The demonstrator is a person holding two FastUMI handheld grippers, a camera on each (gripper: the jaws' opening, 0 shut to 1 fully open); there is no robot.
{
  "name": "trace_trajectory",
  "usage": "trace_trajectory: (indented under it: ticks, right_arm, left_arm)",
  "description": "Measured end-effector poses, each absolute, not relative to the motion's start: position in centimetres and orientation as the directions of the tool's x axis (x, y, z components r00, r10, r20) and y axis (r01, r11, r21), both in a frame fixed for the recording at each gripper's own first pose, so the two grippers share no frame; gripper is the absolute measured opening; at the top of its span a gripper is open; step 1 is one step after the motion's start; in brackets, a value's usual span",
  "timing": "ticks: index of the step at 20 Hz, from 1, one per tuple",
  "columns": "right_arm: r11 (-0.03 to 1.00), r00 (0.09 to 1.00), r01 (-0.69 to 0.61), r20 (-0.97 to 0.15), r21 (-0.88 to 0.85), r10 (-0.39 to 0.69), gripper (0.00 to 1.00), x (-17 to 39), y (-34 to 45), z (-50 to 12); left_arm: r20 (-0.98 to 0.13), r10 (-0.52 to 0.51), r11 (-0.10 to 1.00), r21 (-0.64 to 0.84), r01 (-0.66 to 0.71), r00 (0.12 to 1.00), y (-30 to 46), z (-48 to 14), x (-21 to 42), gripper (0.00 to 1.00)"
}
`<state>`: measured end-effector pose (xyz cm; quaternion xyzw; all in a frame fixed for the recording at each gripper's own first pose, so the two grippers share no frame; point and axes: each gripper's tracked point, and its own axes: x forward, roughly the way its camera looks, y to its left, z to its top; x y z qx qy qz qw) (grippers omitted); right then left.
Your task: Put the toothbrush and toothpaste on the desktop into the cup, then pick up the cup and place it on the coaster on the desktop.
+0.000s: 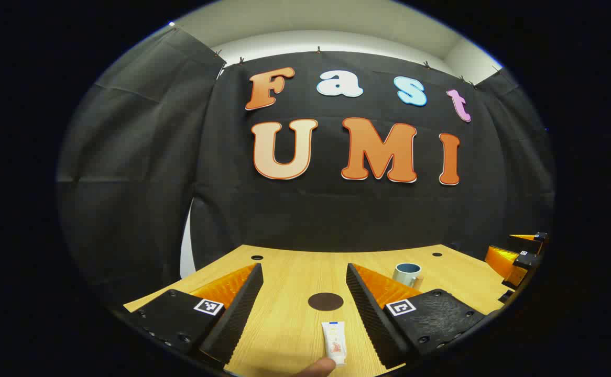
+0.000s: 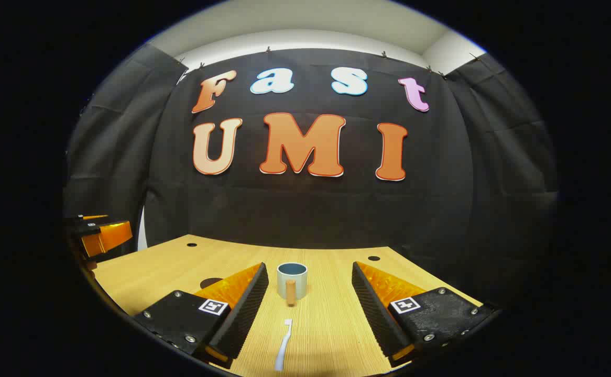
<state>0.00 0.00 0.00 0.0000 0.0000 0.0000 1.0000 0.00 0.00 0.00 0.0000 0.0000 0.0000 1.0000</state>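
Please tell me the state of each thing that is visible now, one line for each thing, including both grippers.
toothpaste: lying flat on the desktop, between the left gripper's fingers, not gripped.
toothbrush: lying flat, not gripped.
cup: upright, looks empty, handle toward the right gripper view's camera.
coaster: bare.
left gripper: open.
right gripper: open.

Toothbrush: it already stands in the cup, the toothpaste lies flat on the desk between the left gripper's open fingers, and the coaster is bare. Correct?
Not quite. In the right gripper view the toothbrush lies flat on the desk, in front of the cup, between the right gripper's open fingers. The rest holds: toothpaste flat between the left gripper's open fingers, coaster bare.
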Motion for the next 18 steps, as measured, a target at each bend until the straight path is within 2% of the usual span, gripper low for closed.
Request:
trace_trajectory:
  ticks: [4, 10, 15, 18]
  right_arm:
    - [0.999, 0.999, 0.043, -0.012, -0.004, -0.043, 0.97, 0.2, -1.7, -1.2]
    - [0.999, 0.999, 0.036, 0.006, -0.024, -0.036, 0.97, 0.1, -1.8, -1.7]
    - [0.998, 0.999, 0.043, 0.017, -0.043, -0.042, 0.97, 0.0, -1.5, -1.8]
    - [0.999, 0.998, 0.015, 0.061, -0.043, -0.012, 0.97, -0.4, -0.4, -0.7]
  left_arm:
    - [0.019, -0.006, 0.999, 0.034, 0.006, 1.0, -0.8, -0.2, -0.7, 0.96]
    - [-0.014, -0.063, 0.998, -0.008, 0.063, 0.998, -3.1, -1.7, -0.5, 0.96]
    - [-0.011, -0.051, 0.999, 0.012, 0.051, 0.999, -2.4, -1.8, -0.7, 0.97]
    - [-0.014, -0.048, 0.999, 0.018, 0.049, 0.999, -2.3, -1.8, -0.7, 0.97]
